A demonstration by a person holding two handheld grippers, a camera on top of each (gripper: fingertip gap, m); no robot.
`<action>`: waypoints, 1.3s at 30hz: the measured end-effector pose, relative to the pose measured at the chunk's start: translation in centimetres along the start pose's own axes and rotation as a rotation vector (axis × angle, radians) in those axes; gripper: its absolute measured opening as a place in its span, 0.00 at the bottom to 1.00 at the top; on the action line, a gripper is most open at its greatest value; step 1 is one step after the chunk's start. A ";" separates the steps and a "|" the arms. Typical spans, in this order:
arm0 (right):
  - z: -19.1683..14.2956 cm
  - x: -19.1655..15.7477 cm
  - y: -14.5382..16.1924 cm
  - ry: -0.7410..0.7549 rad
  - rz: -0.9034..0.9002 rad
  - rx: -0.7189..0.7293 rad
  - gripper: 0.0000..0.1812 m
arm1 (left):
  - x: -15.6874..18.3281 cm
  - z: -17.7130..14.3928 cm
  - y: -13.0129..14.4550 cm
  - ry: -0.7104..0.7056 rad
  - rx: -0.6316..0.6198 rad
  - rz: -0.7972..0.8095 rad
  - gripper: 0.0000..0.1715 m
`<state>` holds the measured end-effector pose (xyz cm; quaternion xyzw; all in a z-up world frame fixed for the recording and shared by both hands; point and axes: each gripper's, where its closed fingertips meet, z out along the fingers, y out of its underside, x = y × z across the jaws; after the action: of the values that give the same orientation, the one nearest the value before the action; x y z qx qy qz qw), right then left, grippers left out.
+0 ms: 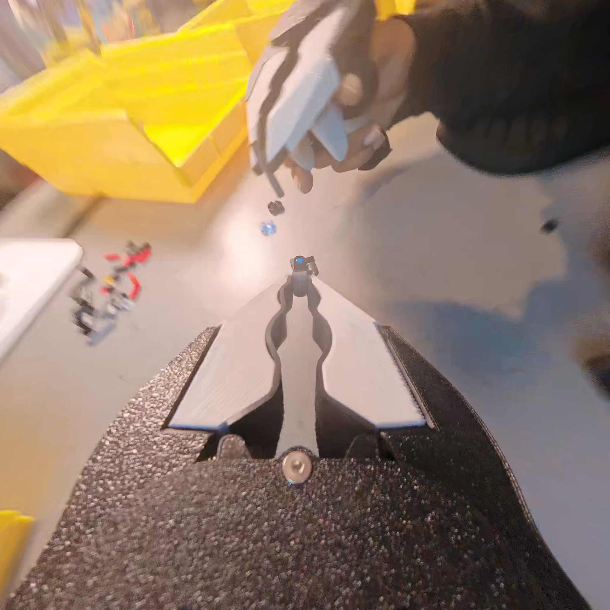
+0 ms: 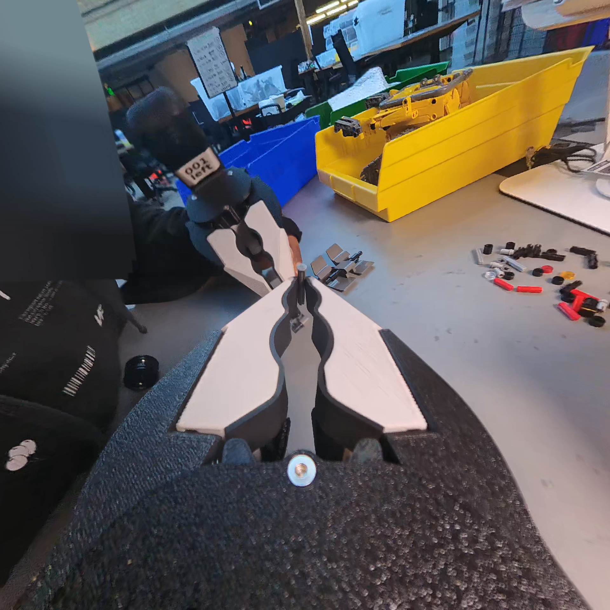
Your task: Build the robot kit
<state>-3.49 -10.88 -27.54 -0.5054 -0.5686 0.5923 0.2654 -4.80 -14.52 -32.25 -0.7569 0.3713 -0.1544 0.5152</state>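
Nearer than the yellow bin (image 2: 429,171) and off to its left in the right wrist view, the left gripper (image 1: 302,280) is clamped on a small black piece with a blue dot (image 1: 302,268). Its tips angle in to just beside those of the right gripper (image 2: 299,280). The right gripper pinches a thin black rod (image 2: 300,290), whose long axis runs along the fingers and pokes past their tips. A grey tread piece (image 2: 340,267) lies just beyond both tips, toward the bin. Loose red and black parts (image 2: 544,280) lie well apart, in front of the bin's right end.
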 end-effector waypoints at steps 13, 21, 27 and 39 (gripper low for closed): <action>-0.3 -1.3 9.0 0.168 -0.541 -0.521 0.02 | 1.2 -2.4 -3.4 0.185 0.269 -0.658 0.04; 0.4 -2.3 7.1 0.168 -0.523 -0.432 0.22 | 2.2 -1.9 -3.4 0.049 0.209 -0.338 0.04; 1.8 -6.6 2.8 -0.029 -0.371 -0.156 0.25 | 4.7 -1.9 -4.7 0.047 0.216 -0.077 0.04; 1.9 -5.5 1.7 0.129 -0.515 -0.096 0.11 | 3.5 -2.6 -5.5 -0.151 0.207 0.078 0.04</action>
<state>-2.86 -16.90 -27.78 -0.3928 -0.6877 0.4441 0.4190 -1.84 -17.69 -26.72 -0.6939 0.3429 -0.1144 0.6227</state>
